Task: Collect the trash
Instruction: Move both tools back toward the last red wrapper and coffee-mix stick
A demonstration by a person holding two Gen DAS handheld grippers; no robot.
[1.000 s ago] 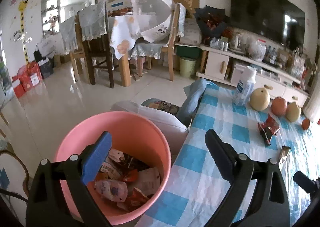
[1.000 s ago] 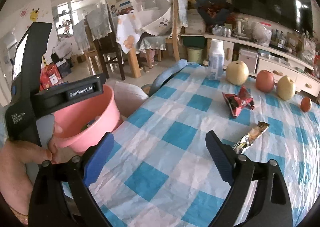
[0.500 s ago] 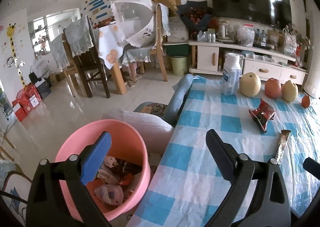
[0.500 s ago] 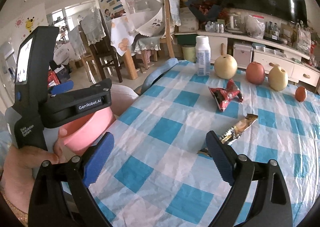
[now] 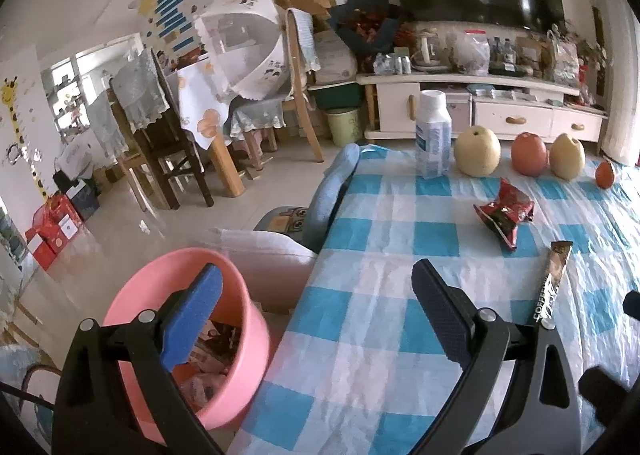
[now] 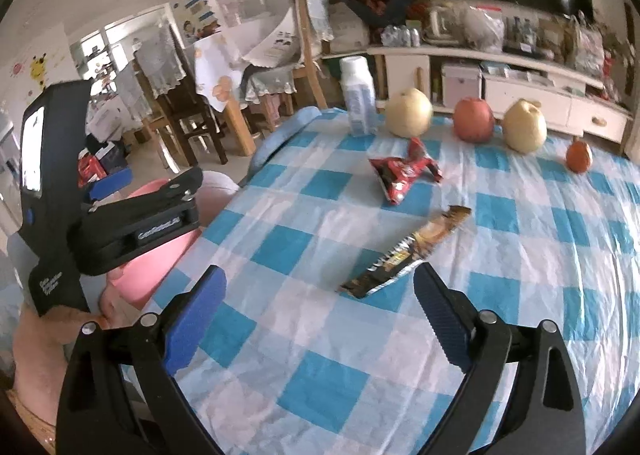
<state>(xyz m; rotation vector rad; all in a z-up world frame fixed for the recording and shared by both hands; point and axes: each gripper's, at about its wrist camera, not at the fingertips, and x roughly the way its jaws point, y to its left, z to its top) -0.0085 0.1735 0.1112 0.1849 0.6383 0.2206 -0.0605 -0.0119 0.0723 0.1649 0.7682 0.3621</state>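
Note:
A pink bucket (image 5: pixel 240 307) holding several wrappers sits beside the left edge of the blue-checked table (image 5: pixel 360 355). My left gripper (image 5: pixel 316 311) hangs open and empty over the bucket rim and table edge. On the cloth lie a long brown coffee-stick wrapper (image 6: pixel 404 255) (image 5: pixel 554 279) and a crumpled red snack wrapper (image 6: pixel 402 173) (image 5: pixel 506 215). My right gripper (image 6: pixel 318 315) is open and empty, just short of the near end of the coffee wrapper. The left gripper's body (image 6: pixel 120 215) shows at the left of the right wrist view, covering most of the bucket (image 6: pixel 160 259).
A white bottle (image 5: pixel 432 135), two pears (image 5: pixel 478 153) (image 5: pixel 566 157), an apple (image 5: pixel 529 155) and a small orange fruit (image 5: pixel 605 175) line the table's far edge. A padded chair (image 5: pixel 280 251) stands by the bucket. Dining chairs and a TV cabinet lie beyond.
Both grippers have moved forward and right over the table. The coffee wrapper now lies closer to the right gripper's fingers. The bucket has slid toward the lower left of the left wrist view.

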